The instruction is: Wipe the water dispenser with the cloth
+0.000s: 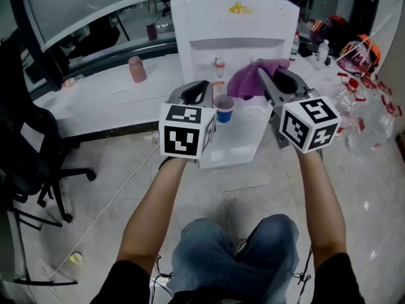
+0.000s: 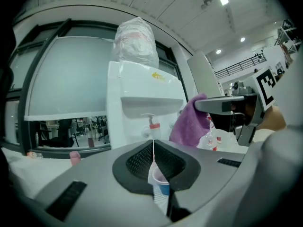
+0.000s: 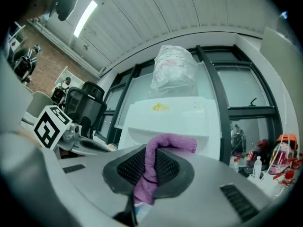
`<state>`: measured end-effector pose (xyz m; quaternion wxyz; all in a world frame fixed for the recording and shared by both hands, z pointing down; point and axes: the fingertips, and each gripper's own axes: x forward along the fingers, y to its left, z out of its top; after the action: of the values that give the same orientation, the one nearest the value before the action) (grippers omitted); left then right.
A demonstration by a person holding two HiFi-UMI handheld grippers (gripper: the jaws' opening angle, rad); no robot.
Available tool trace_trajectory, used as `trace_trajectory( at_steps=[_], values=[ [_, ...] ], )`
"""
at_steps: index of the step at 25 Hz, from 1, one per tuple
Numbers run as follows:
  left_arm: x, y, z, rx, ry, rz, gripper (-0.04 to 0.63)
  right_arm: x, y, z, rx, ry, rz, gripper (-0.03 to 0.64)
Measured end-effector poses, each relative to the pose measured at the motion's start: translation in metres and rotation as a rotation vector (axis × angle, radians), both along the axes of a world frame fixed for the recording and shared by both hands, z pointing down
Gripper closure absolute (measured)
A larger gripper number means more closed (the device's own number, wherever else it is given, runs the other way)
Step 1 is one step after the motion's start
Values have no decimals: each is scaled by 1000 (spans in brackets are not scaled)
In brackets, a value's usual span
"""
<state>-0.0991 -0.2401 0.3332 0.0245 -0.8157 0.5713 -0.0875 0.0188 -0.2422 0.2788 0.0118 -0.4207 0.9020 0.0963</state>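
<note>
- Left grey plastic two-jaw gripper: held level and pointing forward, black ribbed pads pressed together, nothing clamped between them.
- Right grey plastic two-jaw gripper: held slightly higher and further forward than the left, jaws closed on a purple terry cloth that folds over the tips.
- The black-and-white marker cube on the left gripper and its twin on the right face the head camera.
- Bare left forearm and bare right forearm are both stretched forward, roughly parallel.
- Short black sleeves at the upper arms.
- Blue-jeaned knees are bent between the arms.
</note>
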Motion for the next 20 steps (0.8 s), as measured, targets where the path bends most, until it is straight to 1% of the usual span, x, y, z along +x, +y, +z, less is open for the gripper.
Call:
trace_trajectory(
  at_steps=[6,13,17,20],
  values=[
    [-31,4,-19,28,11,-53,568,-48,6,-45,62,-30,-89,584],
    [-68,16,-16,19,2,-122,566,-108,6,-81,65,-113,-199,584],
    [-85,27,-15,17,-4,-160,567,-139,5,-94,85,-146,-235,584],
    [-91,34,-14,15,-19,-173,568,-154,0,-94,59,-164,-251,584]
  ],
)
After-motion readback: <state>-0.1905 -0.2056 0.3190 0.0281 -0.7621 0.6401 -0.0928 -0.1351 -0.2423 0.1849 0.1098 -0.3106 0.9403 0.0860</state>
